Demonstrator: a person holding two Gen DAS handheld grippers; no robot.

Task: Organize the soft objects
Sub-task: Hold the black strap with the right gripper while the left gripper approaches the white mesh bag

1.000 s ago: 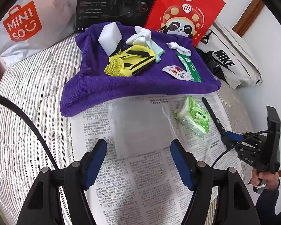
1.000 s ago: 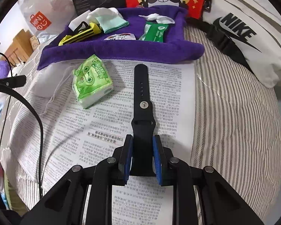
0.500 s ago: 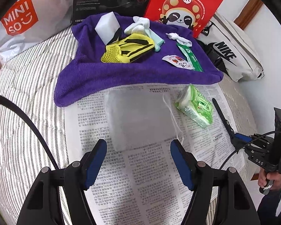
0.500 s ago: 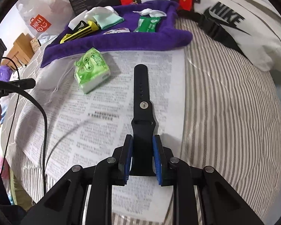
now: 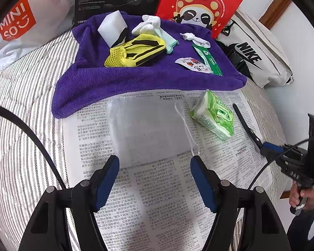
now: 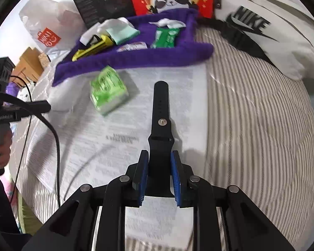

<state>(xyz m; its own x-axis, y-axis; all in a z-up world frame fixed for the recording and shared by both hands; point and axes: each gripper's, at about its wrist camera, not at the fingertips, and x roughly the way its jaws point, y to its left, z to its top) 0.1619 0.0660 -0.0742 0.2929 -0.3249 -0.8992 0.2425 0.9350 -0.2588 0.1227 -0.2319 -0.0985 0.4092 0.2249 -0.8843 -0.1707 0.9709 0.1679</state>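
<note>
Striped bedding (image 5: 25, 108) is carrying a newspaper (image 5: 157, 198) and a purple towel (image 5: 119, 79), which is holding a yellow mesh pouch (image 5: 134, 51), white block (image 5: 112, 27) and green packets (image 5: 208, 59). A gauze bag (image 5: 144, 129) is lying flat before the left gripper (image 5: 155, 168), jaws released. The right gripper (image 6: 158, 172) is clenching a black strap (image 6: 161, 113). The tissue pack (image 6: 107, 90) is looking blurred.

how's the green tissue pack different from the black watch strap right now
The tissue pack is bright green, squat and blocky; the watch strap is black, long and thin. The pack lies free on the newspaper, touched by neither gripper, while the right gripper is shut on the strap's near end. The pack is crinkly wrapped plastic; the strap has holes and a metal stud. Both are over the newspaper, short of the purple towel.
</note>
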